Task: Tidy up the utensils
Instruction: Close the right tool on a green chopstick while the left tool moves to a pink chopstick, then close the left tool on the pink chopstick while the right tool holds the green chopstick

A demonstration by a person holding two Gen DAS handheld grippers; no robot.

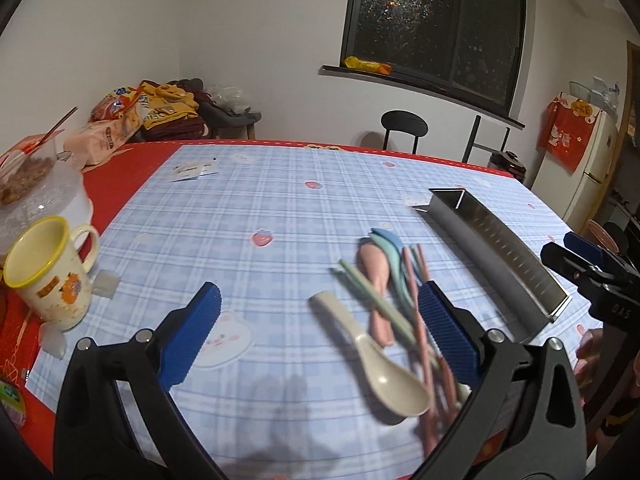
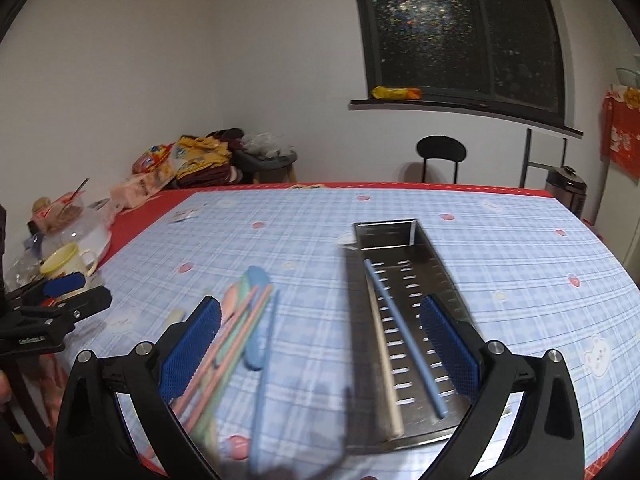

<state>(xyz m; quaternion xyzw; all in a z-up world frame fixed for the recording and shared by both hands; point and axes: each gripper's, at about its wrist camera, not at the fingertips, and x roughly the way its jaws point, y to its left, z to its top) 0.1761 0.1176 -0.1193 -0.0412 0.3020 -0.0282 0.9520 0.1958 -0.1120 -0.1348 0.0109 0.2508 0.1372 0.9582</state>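
So, early days by look of it. Steel tray [image 2: 404, 236] holds only two pieces: blue chopstick [image 2: 404, 336] and cream one [image 2: 384, 364] lying lengthwise. Most still out on checked cloth [image 1: 260, 208]: cream spoon [image 1: 384, 372], pink spoon [image 1: 376, 276], blue and green spoons, loose chopsticks [image 2: 240, 340], all piled just left of tray. Left gripper [image 1: 320, 336] spread wide, empty, above pile. Right gripper [image 2: 320, 352] also wide open, nothing held, over tray's near end. Bulk of sorting left, I reckon.
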